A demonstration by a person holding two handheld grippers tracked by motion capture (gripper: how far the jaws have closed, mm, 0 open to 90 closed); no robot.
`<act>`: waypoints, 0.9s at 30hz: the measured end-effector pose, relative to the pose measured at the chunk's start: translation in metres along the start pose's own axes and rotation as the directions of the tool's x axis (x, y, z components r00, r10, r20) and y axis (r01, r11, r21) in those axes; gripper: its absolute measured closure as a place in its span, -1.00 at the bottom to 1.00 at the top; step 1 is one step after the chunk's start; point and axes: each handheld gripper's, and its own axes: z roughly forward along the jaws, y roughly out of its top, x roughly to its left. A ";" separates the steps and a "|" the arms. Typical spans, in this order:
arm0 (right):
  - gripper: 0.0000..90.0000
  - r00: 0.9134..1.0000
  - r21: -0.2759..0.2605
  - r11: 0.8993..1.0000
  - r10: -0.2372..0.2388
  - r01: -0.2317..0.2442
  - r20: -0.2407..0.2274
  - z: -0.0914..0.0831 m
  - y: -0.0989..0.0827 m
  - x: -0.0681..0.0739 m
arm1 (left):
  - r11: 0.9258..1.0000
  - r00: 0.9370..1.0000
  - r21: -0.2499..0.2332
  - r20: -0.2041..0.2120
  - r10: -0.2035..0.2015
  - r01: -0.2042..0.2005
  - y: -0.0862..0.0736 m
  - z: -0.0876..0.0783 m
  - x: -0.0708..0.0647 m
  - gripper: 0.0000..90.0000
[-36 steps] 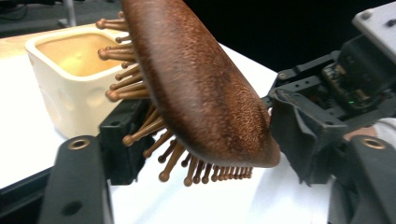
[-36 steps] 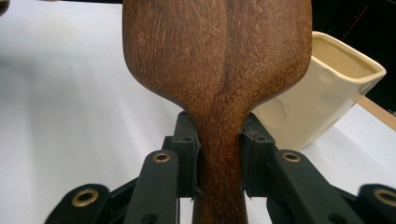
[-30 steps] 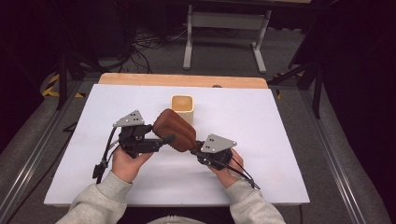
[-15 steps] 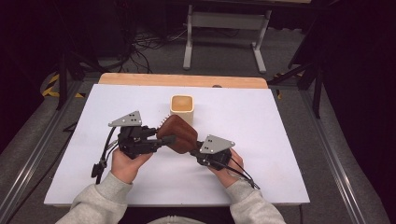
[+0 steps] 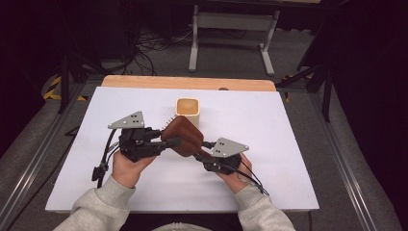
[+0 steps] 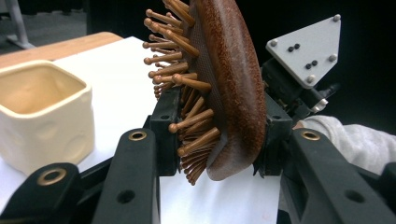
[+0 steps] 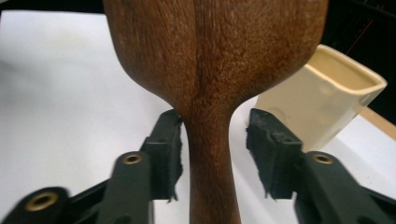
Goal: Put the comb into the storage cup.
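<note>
A brown wooden hairbrush (image 5: 183,137) hangs above the white table between both grippers. My left gripper (image 5: 171,141) is shut on its head. In the left gripper view one pad presses into the bristles and the other on the smooth back (image 6: 233,84), and these jaws have just closed. My right gripper (image 5: 202,153) straddles the handle (image 7: 210,154). Its jaws have just been opening, and in the right gripper view a gap shows between the handle and the right pad (image 7: 268,149).
A cream square cup (image 5: 187,107) stands open-topped just behind the brush, close to it. The white tabletop (image 5: 288,168) ends in a wooden strip (image 5: 187,83) at the far edge. Beyond lie a metal stand and floor cables.
The left gripper has edged in against the brush head. The brush has shifted slightly. The right hand stays where it was.
</note>
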 end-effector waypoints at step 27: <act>-0.99 0.989 -0.084 0.986 0.139 -0.142 -0.041 -0.028 -0.006 -0.022 | 0.995 0.989 -0.014 -0.111 0.094 -0.096 0.052 -0.027 -0.001 0.36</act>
